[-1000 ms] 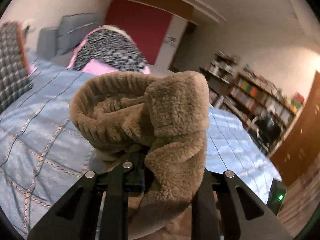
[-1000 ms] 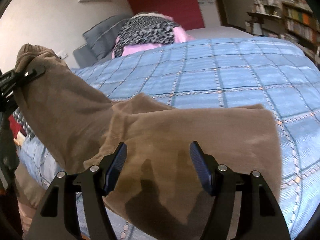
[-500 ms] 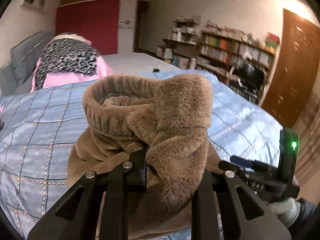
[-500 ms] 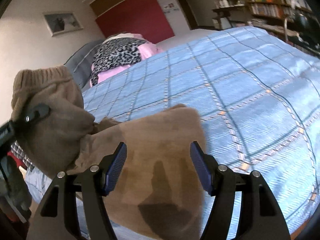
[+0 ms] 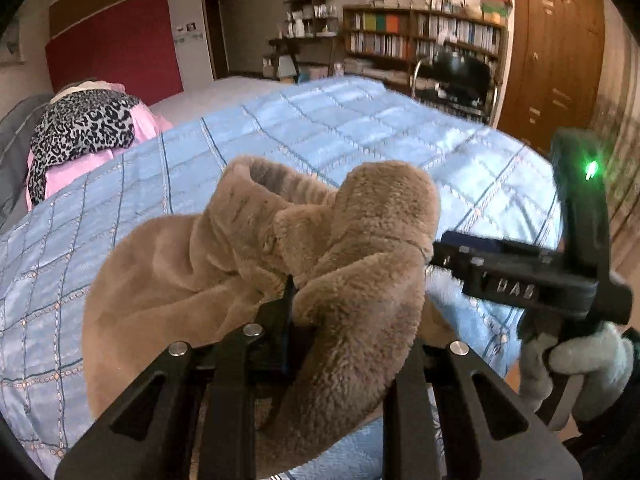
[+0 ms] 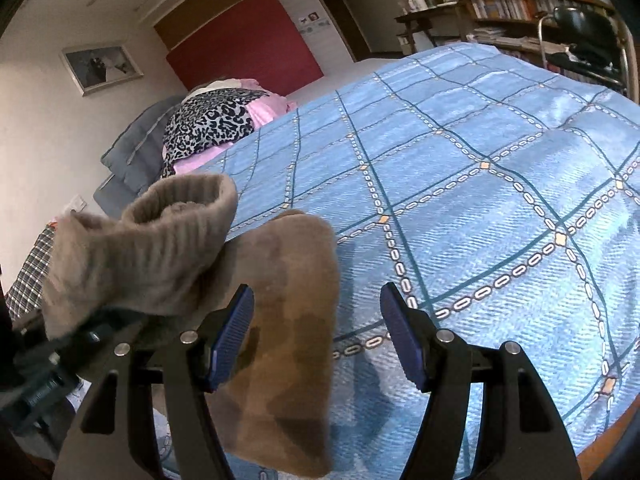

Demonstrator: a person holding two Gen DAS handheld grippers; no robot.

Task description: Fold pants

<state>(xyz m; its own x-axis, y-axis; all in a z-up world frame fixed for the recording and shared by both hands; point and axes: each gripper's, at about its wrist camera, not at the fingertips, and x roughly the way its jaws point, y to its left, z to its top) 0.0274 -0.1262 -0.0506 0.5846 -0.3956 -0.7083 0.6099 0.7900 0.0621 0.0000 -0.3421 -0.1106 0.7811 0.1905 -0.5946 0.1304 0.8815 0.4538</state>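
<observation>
Fleece pants [image 5: 320, 280] bury my left gripper [image 5: 340, 312], clamped on their cuff, while my right gripper [image 6: 316, 336] gapes wide over the bed [image 6: 480, 200].

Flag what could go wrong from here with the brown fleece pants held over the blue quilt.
1. The left gripper pinches a thick bunched wad of the pants near the ribbed cuff; setting it down this way may leave a lumpy, uneven fold.
2. The right gripper is open, holding nothing, so the folded part lying on the quilt could drag or unfold as the left pulls.
3. The fabric sits near the bed's edge and might slide off.
</observation>
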